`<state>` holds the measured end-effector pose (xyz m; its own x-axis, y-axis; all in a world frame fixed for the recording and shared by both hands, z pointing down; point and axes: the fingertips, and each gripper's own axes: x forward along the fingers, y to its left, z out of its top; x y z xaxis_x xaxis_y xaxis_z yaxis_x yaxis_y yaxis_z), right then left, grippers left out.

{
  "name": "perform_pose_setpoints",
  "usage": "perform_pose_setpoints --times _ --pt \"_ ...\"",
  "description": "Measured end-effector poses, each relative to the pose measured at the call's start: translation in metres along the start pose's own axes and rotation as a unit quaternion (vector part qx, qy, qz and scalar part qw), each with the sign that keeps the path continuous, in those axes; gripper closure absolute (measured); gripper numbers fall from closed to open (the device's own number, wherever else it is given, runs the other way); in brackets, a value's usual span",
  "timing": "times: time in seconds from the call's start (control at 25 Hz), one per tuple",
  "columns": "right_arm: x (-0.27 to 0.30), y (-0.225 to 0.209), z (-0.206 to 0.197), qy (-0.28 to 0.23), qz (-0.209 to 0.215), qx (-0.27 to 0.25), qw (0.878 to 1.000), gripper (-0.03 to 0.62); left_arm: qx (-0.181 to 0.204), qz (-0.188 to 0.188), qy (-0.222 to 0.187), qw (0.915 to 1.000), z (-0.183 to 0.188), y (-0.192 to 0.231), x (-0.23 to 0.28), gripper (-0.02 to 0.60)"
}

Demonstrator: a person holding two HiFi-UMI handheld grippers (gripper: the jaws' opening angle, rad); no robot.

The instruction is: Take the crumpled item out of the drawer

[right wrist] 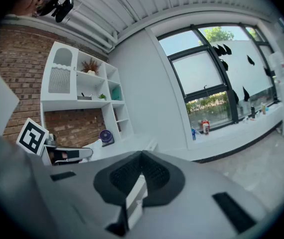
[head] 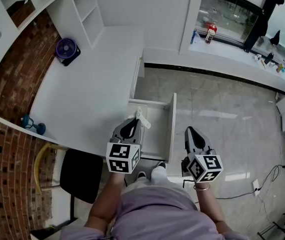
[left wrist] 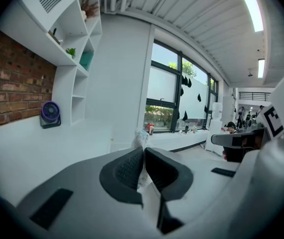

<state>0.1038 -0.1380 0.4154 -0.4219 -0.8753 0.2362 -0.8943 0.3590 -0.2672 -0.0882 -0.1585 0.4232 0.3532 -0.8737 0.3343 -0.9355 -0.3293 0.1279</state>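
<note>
**Near, left tongs.** The left gripper (head: pixel 133 124) has its jaws drawn narrow, with the pads pinching the crumpled item (head: pixel 142 118). It is a white wad, paper or tissue; I cannot tell which. In the left gripper view most of the wad stands out past the tips toward 12 o'clock. Only a thin fold is caught between the pads, which explains the small gap. The tongs point nearly level, which I judge keeps the wad clear of the drawer walls.

**Near, right tongs.** The right gripper (head: pixel 189 130) has its jaws together and nothing between them. It hangs at 3 o'clock of the left one, well apart and over the floor beside the drawer front. I judge it is parked there to leave the left one room.

**Middle.** The drawer (head: pixel 172 126) stands pulled out from the desk (head: pixel 92 94) at 12 o'clock. The part of its inside that shows is bare white. The wad hangs over the drawer's far left corner, near the desk edge. It looks lifted free, though its height above the drawer floor cannot be read. I judge the task nearly done, with the wad yet to be carried clear and set down.

**Far.**
- A purple fan (head: pixel 66 49) sits at 10 o'clock on the desk, against the brick wall.
- Bottles (head: pixel 210 32) stand at 1 o'clock on the window sill.
</note>
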Motion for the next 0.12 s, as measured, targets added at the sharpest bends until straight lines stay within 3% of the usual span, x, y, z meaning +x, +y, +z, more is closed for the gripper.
perform_pose_setpoints --times 0.12 --pt "0.0030 -0.0013 -0.0007 0.000 0.000 -0.001 1.000 0.592 0.000 0.001 -0.001 1.0000 0.0002 0.0007 0.0030 0.563"
